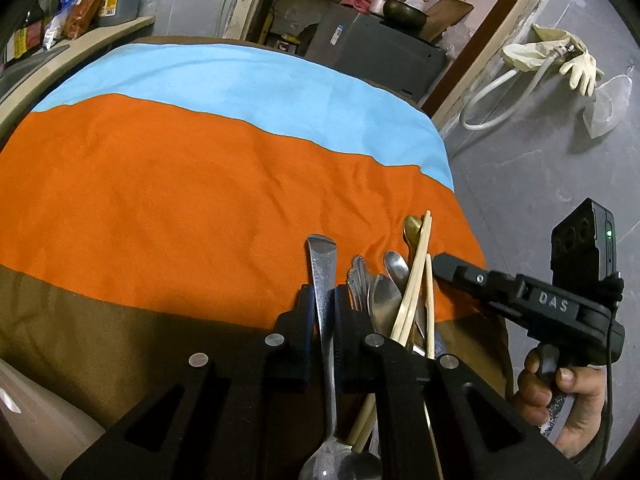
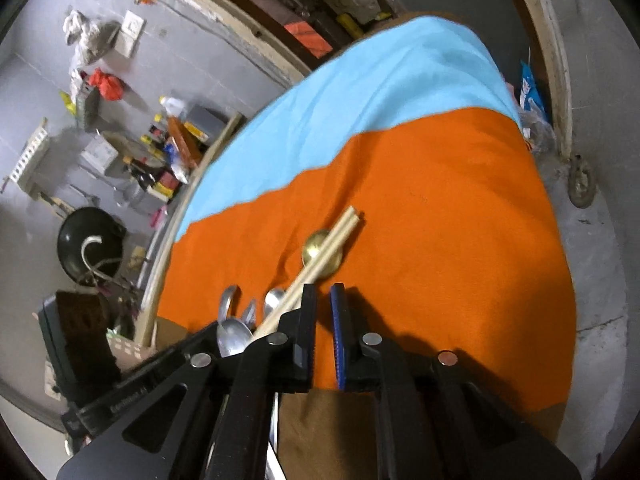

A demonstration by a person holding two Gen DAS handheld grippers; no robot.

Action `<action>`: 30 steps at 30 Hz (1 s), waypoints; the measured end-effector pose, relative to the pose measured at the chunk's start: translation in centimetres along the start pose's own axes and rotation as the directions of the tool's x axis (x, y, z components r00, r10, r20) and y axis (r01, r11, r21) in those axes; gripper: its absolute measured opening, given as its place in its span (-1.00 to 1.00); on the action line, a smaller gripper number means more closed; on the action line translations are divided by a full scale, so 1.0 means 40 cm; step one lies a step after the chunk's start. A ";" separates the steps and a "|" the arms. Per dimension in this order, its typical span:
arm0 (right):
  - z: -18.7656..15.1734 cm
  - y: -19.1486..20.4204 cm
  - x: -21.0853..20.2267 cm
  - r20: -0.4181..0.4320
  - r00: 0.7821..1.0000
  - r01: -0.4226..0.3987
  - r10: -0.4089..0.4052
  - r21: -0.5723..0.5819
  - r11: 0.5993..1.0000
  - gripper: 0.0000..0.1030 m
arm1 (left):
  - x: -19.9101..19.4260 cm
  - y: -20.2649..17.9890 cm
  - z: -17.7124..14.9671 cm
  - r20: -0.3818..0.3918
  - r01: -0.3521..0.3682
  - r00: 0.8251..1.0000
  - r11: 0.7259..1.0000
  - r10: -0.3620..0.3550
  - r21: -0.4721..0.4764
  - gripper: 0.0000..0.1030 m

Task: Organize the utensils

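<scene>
- Nearest the left wrist camera, the left gripper (image 1: 323, 304) is clamped on the flat handle of a steel spoon (image 1: 322, 264), whose bowl shows low between the arms.
- Just right of it stands a bundle of utensils (image 1: 394, 280): steel spoons, a brass spoon (image 2: 322, 254) and pale chopsticks (image 2: 320, 260), over the orange part of the cloth (image 1: 160, 184).
- Right gripper (image 2: 323, 312): fingers nearly closed, a narrow gap between them, nothing held, just right of the bundle.
- A hand (image 1: 560, 396) holds its handle.

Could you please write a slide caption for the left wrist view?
Left gripper shut on a steel utensil handle beside spoons and chopsticks on an orange cloth.
</scene>
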State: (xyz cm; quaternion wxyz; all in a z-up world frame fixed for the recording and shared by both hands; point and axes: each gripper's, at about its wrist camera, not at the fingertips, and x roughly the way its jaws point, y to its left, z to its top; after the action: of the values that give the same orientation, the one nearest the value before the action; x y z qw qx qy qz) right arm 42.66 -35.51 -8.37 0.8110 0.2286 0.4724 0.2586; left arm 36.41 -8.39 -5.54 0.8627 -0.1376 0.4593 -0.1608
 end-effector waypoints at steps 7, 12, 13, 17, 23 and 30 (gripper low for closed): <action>-0.003 0.033 0.007 -0.055 0.998 -0.002 0.000 -0.050 0.999 -0.51 | 0.002 0.000 -0.002 -0.001 0.001 1.000 1.000 -0.001 0.005 -0.87; 0.004 0.065 0.024 -0.096 0.993 0.056 -0.066 -0.108 0.993 -0.53 | 0.004 0.001 -0.002 0.000 0.003 1.000 1.000 -0.003 0.004 -0.87; 0.009 0.069 0.030 -0.110 0.991 0.062 -0.074 -0.113 0.992 -0.53 | 0.004 0.001 -0.001 0.000 0.004 1.000 1.000 -0.004 0.004 -0.87; 0.020 0.074 0.046 -0.138 0.986 0.081 -0.096 -0.109 0.991 -0.78 | 0.005 0.002 -0.002 -0.003 0.007 1.000 1.000 -0.007 0.001 -0.87; 0.011 0.032 0.024 -0.111 0.993 0.030 -0.030 -0.006 1.000 -0.93 | 0.007 0.003 0.003 -0.023 0.011 1.000 1.000 -0.011 0.011 -0.86; -0.058 0.024 -0.042 -0.045 0.999 -0.013 0.013 0.017 1.000 -0.94 | -0.018 -0.005 -0.017 0.002 0.037 0.999 0.999 -0.037 -0.009 -0.89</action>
State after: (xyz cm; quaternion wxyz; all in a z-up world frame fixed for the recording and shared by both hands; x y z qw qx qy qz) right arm 39.72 -35.57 -7.73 0.7963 0.2326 0.4914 0.2649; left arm 35.43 -8.33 -5.27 0.8594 -0.1504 0.4565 -0.1743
